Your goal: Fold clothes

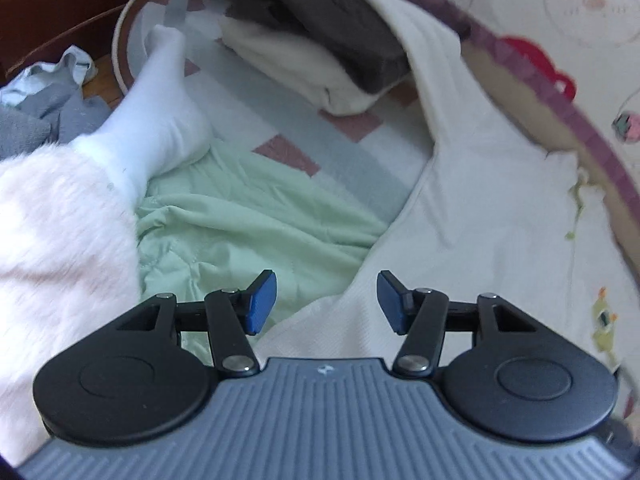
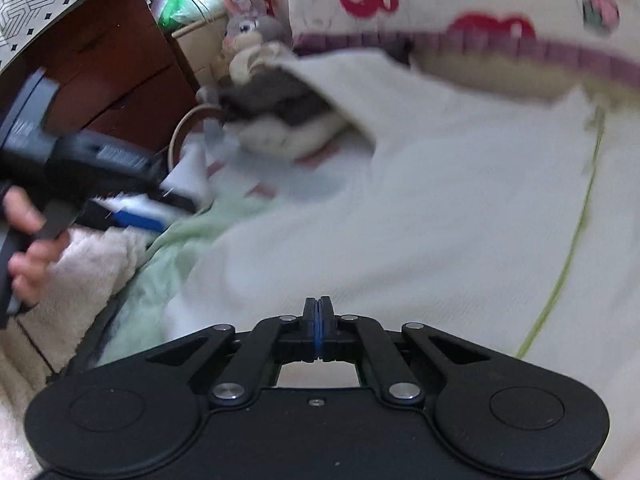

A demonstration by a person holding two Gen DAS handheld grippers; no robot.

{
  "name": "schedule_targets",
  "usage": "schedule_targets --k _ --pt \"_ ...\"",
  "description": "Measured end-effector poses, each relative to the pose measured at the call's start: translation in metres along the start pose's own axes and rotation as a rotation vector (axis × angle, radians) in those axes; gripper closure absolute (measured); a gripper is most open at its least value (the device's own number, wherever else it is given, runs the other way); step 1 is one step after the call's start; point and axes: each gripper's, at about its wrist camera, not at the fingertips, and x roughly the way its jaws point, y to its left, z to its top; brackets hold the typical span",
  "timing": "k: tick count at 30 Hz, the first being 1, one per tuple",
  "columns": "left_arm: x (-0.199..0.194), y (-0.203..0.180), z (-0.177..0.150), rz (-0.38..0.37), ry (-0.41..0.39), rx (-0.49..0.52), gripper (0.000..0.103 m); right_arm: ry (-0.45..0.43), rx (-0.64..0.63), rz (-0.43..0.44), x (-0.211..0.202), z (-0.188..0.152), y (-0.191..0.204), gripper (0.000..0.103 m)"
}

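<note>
A white garment (image 1: pixel 492 208) lies spread across the bed, its sleeve running up to the far folded pile; it also shows in the right wrist view (image 2: pixel 420 216), with a thin green line of stitching. A pale green garment (image 1: pixel 240 236) lies crumpled beside it. My left gripper (image 1: pixel 326 302) is open and empty, hovering over the edge where white meets green. My right gripper (image 2: pixel 319 322) has its pads pressed together just above the white garment; no cloth shows between them. The left gripper (image 2: pixel 138 220) also appears at the left of the right wrist view.
A folded stack of grey (image 1: pixel 320 24) and cream (image 1: pixel 288 60) clothes sits at the far side. A white sock (image 1: pixel 156 112) and a fluffy pink garment (image 1: pixel 56 248) lie left. A plush rabbit (image 2: pixel 250 36) and wooden drawers (image 2: pixel 112 68) stand behind. A patterned quilt (image 1: pixel 580 32) borders the right.
</note>
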Motion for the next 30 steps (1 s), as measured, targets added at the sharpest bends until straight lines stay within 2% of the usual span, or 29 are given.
schedule_targets --k 3,5,7,9,11,12,14,16,17,19,22,23,24,25,26,29,30 --pt "-0.002 0.009 -0.005 -0.041 0.001 -0.050 0.048 -0.029 -0.030 -0.080 -0.005 0.023 -0.019 0.101" --pt "0.007 0.010 -0.013 -0.083 0.022 -0.074 0.046 -0.011 -0.044 -0.153 -0.006 0.034 -0.030 0.101" --pt "0.016 0.010 -0.020 -0.126 0.042 -0.098 0.045 0.044 0.014 -0.104 -0.011 0.039 -0.039 0.101" --pt "0.025 0.011 -0.028 -0.168 0.063 -0.122 0.046 0.108 0.070 -0.011 -0.015 0.031 -0.037 0.095" --pt "0.031 0.005 -0.028 -0.250 0.084 -0.160 0.048 0.194 0.149 0.037 -0.009 0.008 -0.026 0.089" --pt "0.029 -0.003 -0.028 -0.268 0.059 -0.130 0.048 0.235 0.227 0.053 -0.007 -0.009 -0.024 0.086" --pt "0.025 -0.021 -0.027 -0.247 0.006 -0.030 0.050 0.285 0.366 0.064 -0.002 -0.040 -0.023 0.076" --pt "0.024 -0.032 -0.032 -0.172 -0.027 0.043 0.057 0.303 0.456 0.033 0.003 -0.063 -0.024 0.069" --pt "0.025 -0.036 -0.036 -0.129 -0.044 0.078 0.064 0.311 0.473 0.006 0.007 -0.068 -0.025 0.069" --pt "0.030 -0.039 -0.042 -0.073 -0.048 0.112 0.067 0.268 0.485 -0.008 0.010 -0.072 -0.024 0.068" --pt "0.038 -0.032 -0.036 -0.078 -0.047 0.082 0.069 0.180 0.443 -0.017 0.018 -0.068 -0.015 0.052" --pt "0.040 -0.030 -0.034 -0.075 -0.052 0.068 0.069 0.155 0.433 -0.017 0.020 -0.066 -0.014 0.051" --pt "0.041 -0.028 -0.032 -0.070 -0.062 0.057 0.069 0.131 0.423 -0.016 0.023 -0.065 -0.013 0.051" --pt "0.042 -0.026 -0.031 -0.065 -0.072 0.046 0.069 0.117 0.410 -0.007 0.023 -0.061 -0.013 0.056" --pt "0.043 -0.023 -0.030 -0.061 -0.082 0.035 0.069 0.103 0.394 0.003 0.023 -0.057 -0.013 0.097" --pt "0.041 -0.016 -0.029 -0.064 -0.091 0.001 0.069 0.014 0.192 0.111 -0.003 -0.032 -0.009 0.097" --pt "0.038 -0.015 -0.029 -0.075 -0.105 0.002 0.069 -0.006 0.162 0.109 -0.012 -0.020 -0.012 0.097"
